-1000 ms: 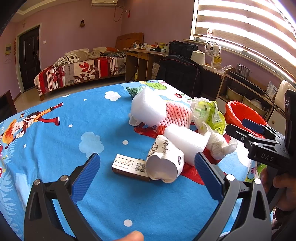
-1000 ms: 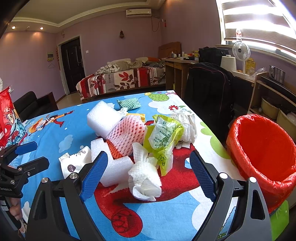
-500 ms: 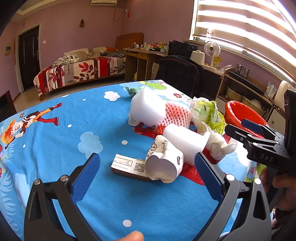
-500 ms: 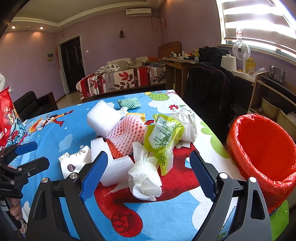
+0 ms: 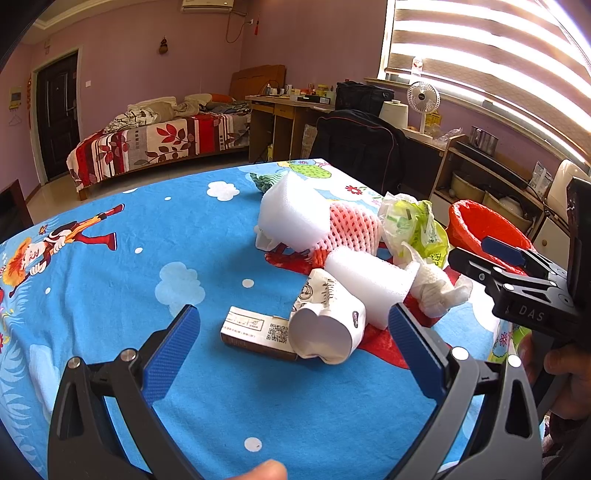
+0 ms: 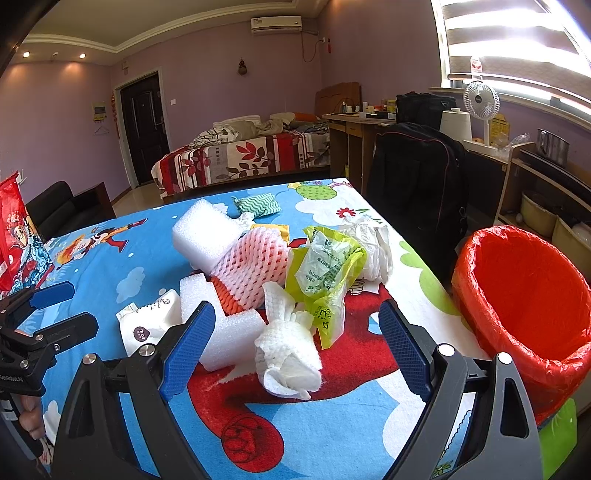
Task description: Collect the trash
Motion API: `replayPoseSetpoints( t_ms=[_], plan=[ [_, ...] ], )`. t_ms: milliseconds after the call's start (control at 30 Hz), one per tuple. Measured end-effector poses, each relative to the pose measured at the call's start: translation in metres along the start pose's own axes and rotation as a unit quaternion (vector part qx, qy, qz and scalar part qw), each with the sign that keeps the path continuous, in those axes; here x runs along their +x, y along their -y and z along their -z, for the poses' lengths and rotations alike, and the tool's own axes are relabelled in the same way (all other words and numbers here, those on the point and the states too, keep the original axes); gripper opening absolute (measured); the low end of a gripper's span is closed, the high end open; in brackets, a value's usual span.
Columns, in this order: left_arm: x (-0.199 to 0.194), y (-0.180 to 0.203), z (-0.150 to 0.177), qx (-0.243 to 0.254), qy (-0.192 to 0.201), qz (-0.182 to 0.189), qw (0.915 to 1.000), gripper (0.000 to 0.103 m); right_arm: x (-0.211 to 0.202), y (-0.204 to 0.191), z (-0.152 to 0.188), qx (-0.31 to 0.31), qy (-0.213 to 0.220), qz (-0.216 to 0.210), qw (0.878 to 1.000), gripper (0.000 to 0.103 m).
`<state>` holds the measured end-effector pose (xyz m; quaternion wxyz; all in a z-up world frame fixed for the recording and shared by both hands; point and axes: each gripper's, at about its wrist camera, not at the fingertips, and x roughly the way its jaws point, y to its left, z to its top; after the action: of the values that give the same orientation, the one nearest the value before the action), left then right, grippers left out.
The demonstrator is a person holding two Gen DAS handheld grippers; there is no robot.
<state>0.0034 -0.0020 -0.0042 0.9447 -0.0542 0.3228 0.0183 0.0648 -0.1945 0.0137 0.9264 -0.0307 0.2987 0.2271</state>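
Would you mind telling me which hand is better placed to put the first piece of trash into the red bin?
Right. Its open tool frames the crumpled paper towel, and the red-lined bin sits beside it; the left tool is farther off.

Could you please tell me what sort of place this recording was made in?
Most likely a lived-in bedroom or studio flat: an unmade bed with a red leaf-patterned cover, a cluttered wooden desk by the window, and a wall-mounted air conditioner.
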Motion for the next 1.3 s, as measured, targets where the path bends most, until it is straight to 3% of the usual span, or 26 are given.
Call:
replayPoseSetpoints(
  t_ms=[567,1300],
  plan=[
    [0.003,0.001,0.001,0.0,-0.002,0.002,1.0,0.099,0.002,0.003,0.003,0.002,-0.006,0.005,1.0,0.085],
    [0.012,0.004,0.004,-0.002,-0.024,-0.008,0.9997,0.099,0.036,-0.001,0.014,-0.009,-0.073,0.022,0.997,0.085]
  ],
)
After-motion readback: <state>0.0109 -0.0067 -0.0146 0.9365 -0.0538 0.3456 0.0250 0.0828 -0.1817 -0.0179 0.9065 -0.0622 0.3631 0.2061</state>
